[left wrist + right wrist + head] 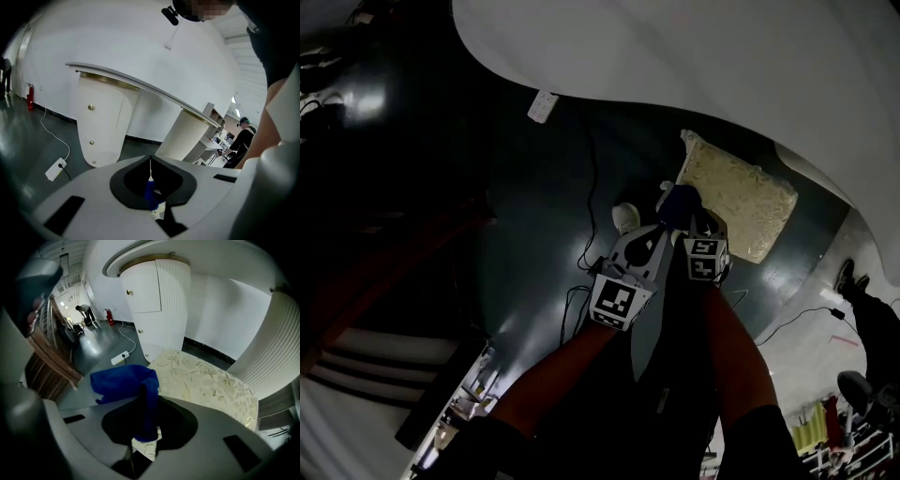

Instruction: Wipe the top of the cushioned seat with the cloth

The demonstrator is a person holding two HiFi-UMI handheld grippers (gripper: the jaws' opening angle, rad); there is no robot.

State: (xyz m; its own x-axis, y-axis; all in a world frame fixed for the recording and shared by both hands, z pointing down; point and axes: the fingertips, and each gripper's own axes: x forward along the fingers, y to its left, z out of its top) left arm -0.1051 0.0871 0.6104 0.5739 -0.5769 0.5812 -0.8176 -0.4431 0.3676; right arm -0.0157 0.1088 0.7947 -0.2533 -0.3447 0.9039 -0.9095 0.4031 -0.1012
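Observation:
The cream, leaf-patterned cushioned seat (741, 202) lies on the dark floor beside a white desk; the right gripper view shows its top (206, 380) just ahead. A blue cloth (680, 200) hangs bunched over the seat's near left corner. My right gripper (145, 427) is shut on a fold of the blue cloth (122, 380). Close beside it, my left gripper (661, 230) points at the same spot. Its jaws (150, 183) are closed with a thin strip of blue cloth (150, 194) pinched between them. In the head view the right gripper (689, 217) sits at the cloth's edge.
A white curved desktop (722, 56) overhangs the seat, on a cabinet pedestal (101, 122) and a ribbed column (185, 136). A power strip (543, 106) and cables lie on the floor, and a small round white object (625, 217) sits by the grippers. A person (241, 140) stands far off.

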